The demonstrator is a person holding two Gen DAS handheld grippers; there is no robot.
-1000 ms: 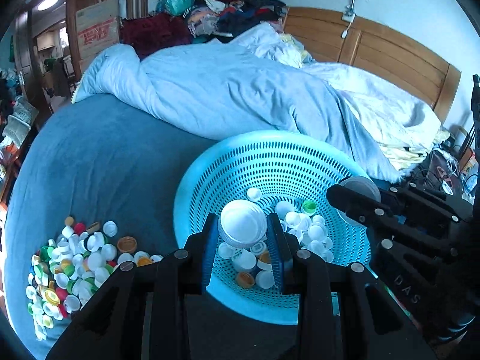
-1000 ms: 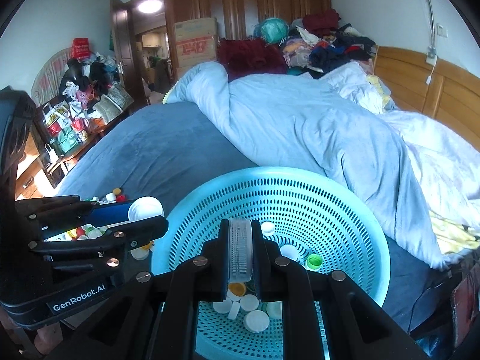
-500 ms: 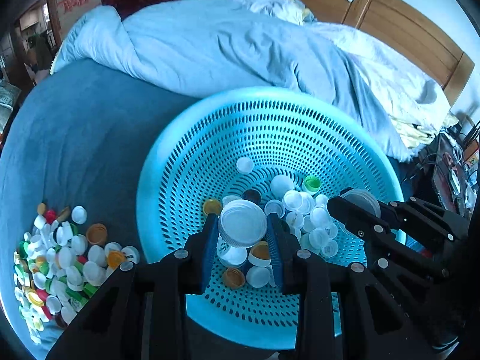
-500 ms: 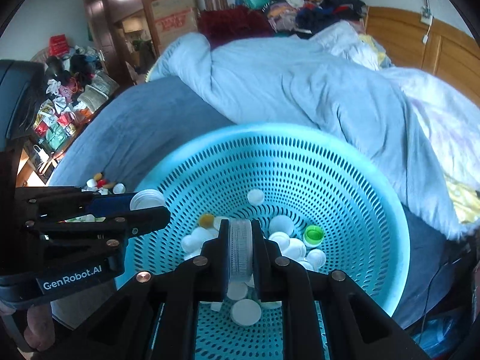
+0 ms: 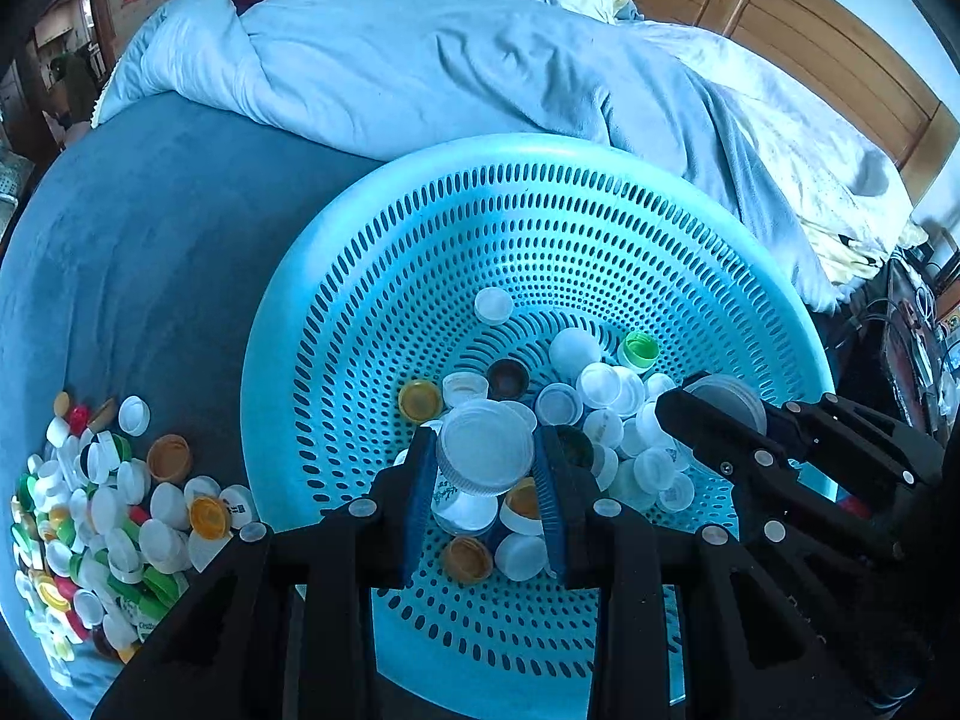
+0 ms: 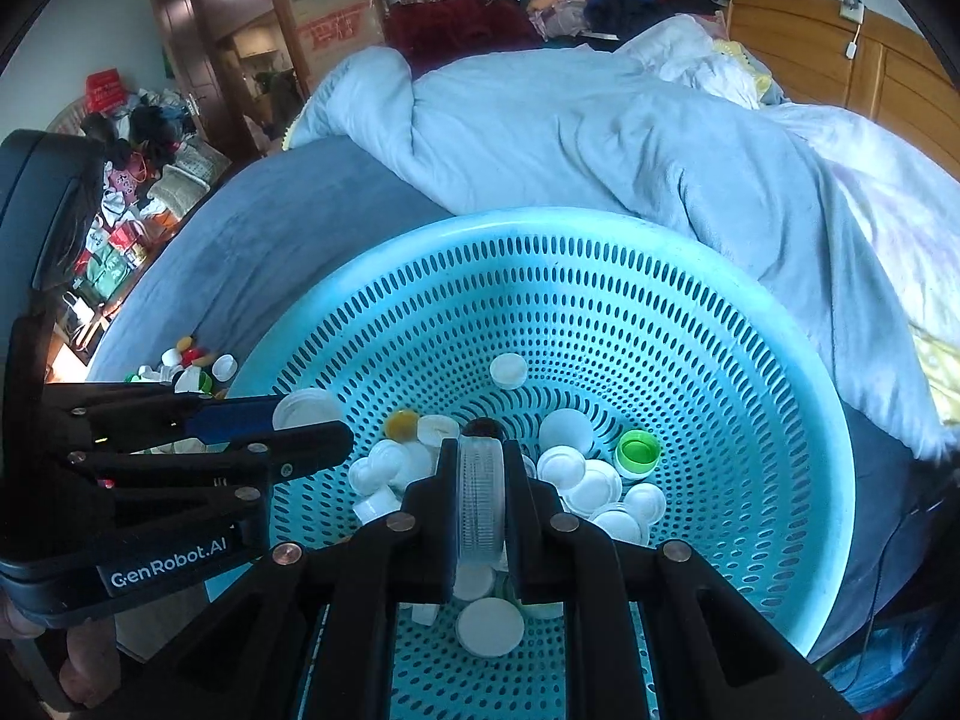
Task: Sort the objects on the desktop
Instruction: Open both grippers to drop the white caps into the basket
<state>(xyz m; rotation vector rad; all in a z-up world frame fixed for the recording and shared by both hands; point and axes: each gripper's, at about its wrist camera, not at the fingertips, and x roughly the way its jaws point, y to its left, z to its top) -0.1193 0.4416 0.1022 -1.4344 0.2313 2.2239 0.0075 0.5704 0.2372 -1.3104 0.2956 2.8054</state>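
Note:
A turquoise perforated basket (image 5: 372, 276) (image 6: 750, 324) sits on the blue bed and holds several bottle caps, mostly white, plus one green cap (image 5: 639, 349) (image 6: 637, 451). My left gripper (image 5: 486, 468) is shut on a large translucent white lid (image 5: 487, 445), held flat over the basket's caps. My right gripper (image 6: 480, 480) is shut on another clear ribbed lid (image 6: 480, 498), held on edge over the basket. The right gripper also shows in the left wrist view (image 5: 714, 414), the left gripper in the right wrist view (image 6: 312, 420).
A heap of mixed caps (image 5: 102, 510) lies on the blue bedcover left of the basket. A rumpled light-blue duvet (image 5: 456, 60) lies behind the basket. A wooden headboard (image 5: 798, 30) stands at the far right. Clutter and bags (image 6: 132, 180) stand beside the bed.
Both grippers have tilted down and moved in over the basket, each holding its lid. The basket now fills more of both views.

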